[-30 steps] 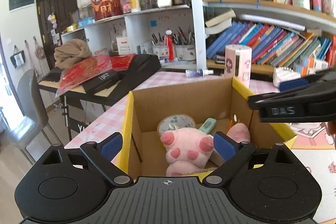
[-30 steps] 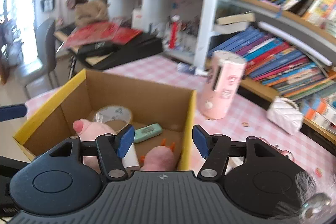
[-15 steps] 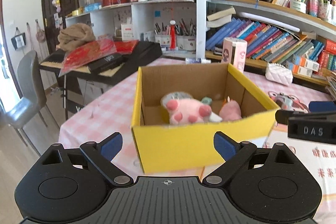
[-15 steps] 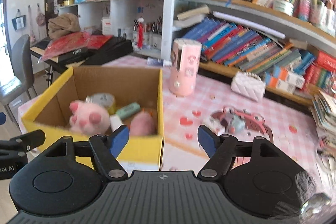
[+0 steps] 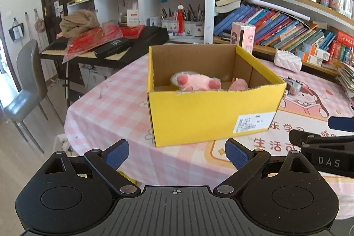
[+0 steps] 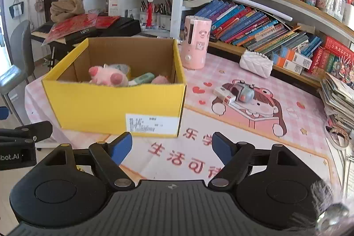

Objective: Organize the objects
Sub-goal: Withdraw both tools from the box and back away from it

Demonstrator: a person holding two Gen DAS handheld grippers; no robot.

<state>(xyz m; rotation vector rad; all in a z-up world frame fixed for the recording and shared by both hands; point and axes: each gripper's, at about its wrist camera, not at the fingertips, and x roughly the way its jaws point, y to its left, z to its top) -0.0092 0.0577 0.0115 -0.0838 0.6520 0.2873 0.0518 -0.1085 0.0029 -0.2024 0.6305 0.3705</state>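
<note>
An open yellow cardboard box [image 6: 115, 103] with a plain brown inside stands on the pink checked tablecloth [image 5: 106, 107], and it already holds several things: a pink plush toy with darker pink paws [image 6: 106, 76], a mint-green oblong gadget [image 6: 142, 78] lying just beside it, a second smaller pink soft thing [image 6: 160, 80] at the box's three-o'clock end, and a round pale object [image 6: 120, 68] partly hidden behind the plush. So a good share of the tidying looks done. Left out on the table, as seen from the right wrist, are a small grey and pink toy [image 6: 244, 93] resting on a flat white card at about two o'clock from the box, a white quilted purse [image 6: 255, 63] further out toward the bookshelf [image 6: 265, 21], and a tall pink cylinder with cartoon stickers [image 6: 195, 43] just beside the box's far corner; whether all of these belong in the box cannot be told. The right gripper [image 6: 172, 147] holds nothing and its jaws are opening, hanging over the printed mat at the box's six o'clock. The left gripper [image 5: 176, 153] also stands wide apart and empty, facing the box's near wall. The small toy on the card seems the likeliest next pick.
</note>
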